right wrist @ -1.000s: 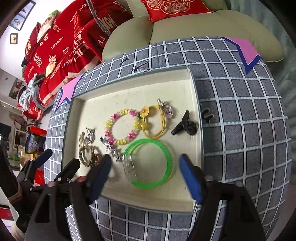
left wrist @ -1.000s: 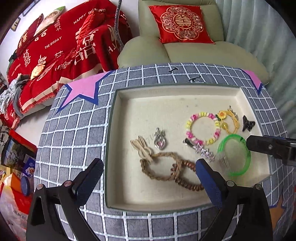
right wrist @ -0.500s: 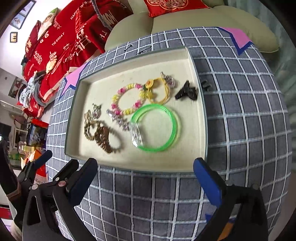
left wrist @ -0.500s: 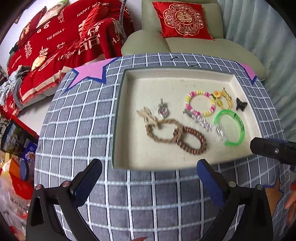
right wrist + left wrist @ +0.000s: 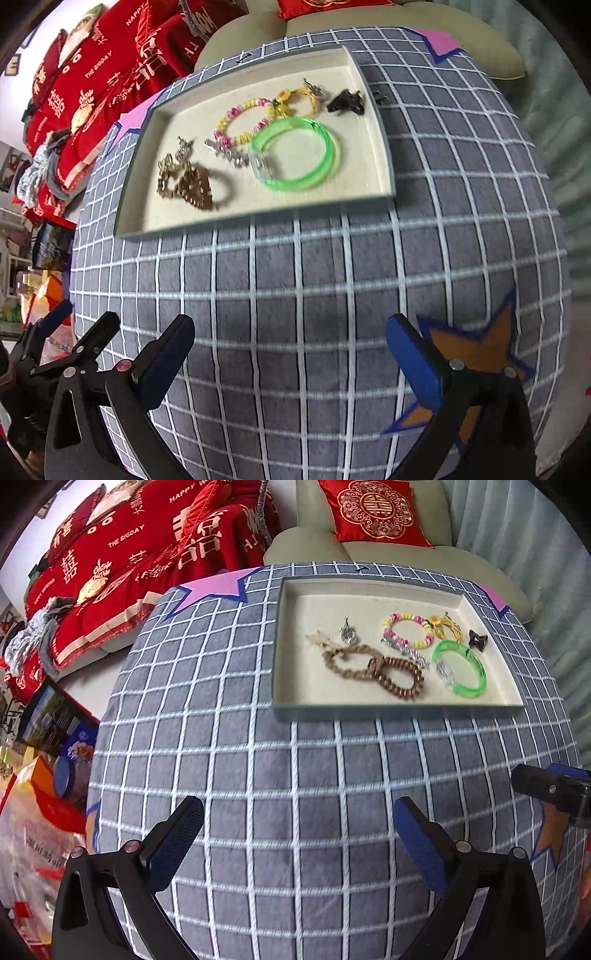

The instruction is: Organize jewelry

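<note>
A shallow cream-lined tray (image 5: 291, 698) (image 5: 373, 96) sits at the far side of the checked table. It holds a green bangle (image 5: 460, 668) (image 5: 295, 155), a pink-yellow bead bracelet (image 5: 406, 629) (image 5: 240, 122), two brown bead bracelets (image 5: 373, 666) (image 5: 188, 182), a yellow flower cord (image 5: 445, 626) (image 5: 295, 98), a black clip (image 5: 477, 639) (image 5: 345, 103), a silver hair clip (image 5: 406, 650) and a silver pendant (image 5: 348, 631). My left gripper (image 5: 297, 840) and right gripper (image 5: 290, 354) are open and empty, well short of the tray.
The grey checked tablecloth (image 5: 295, 775) has pink stars at the back corners and an orange star (image 5: 469, 354) near my right gripper. A small black hairpin (image 5: 380, 96) lies just outside the tray. Red bedding (image 5: 129, 554) and a sofa with a red cushion (image 5: 373, 511) lie beyond.
Both grippers have pulled back from over the tray toward the table's near edge. The jewelry in the tray has not moved.
</note>
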Demonstrator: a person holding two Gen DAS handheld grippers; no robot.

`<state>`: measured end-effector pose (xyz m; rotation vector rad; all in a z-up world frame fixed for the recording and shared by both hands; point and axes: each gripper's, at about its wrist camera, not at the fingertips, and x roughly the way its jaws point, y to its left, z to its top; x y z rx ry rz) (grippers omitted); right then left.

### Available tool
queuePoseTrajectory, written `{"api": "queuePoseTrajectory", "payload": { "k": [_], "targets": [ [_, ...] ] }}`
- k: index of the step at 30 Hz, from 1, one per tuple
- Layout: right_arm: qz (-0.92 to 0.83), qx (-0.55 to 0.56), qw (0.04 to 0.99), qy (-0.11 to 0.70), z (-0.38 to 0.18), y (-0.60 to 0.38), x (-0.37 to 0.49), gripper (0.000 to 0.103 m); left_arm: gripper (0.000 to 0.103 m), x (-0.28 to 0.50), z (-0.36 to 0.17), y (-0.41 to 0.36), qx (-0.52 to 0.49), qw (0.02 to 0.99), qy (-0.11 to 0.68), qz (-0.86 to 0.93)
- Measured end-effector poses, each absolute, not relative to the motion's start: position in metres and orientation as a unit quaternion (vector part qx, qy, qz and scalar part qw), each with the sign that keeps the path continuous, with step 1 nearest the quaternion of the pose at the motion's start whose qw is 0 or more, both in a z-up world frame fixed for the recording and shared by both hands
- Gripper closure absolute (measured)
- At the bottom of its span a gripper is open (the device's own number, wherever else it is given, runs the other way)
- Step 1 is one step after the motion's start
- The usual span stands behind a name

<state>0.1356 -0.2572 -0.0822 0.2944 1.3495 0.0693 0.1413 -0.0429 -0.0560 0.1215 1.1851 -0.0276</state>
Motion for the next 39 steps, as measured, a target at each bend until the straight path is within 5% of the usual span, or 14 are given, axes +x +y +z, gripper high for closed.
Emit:
{"api": "queuePoseTrajectory", "payload": {
  "k": [39],
  "targets": [
    [-0.041, 0.070, 0.863, 0.499, 0.026, -0.237, 0.006, 0.000, 0.000, 0.026, 0.025, -0.017, 0.031, 0.867, 0.495, -0.035]
  ]
}}
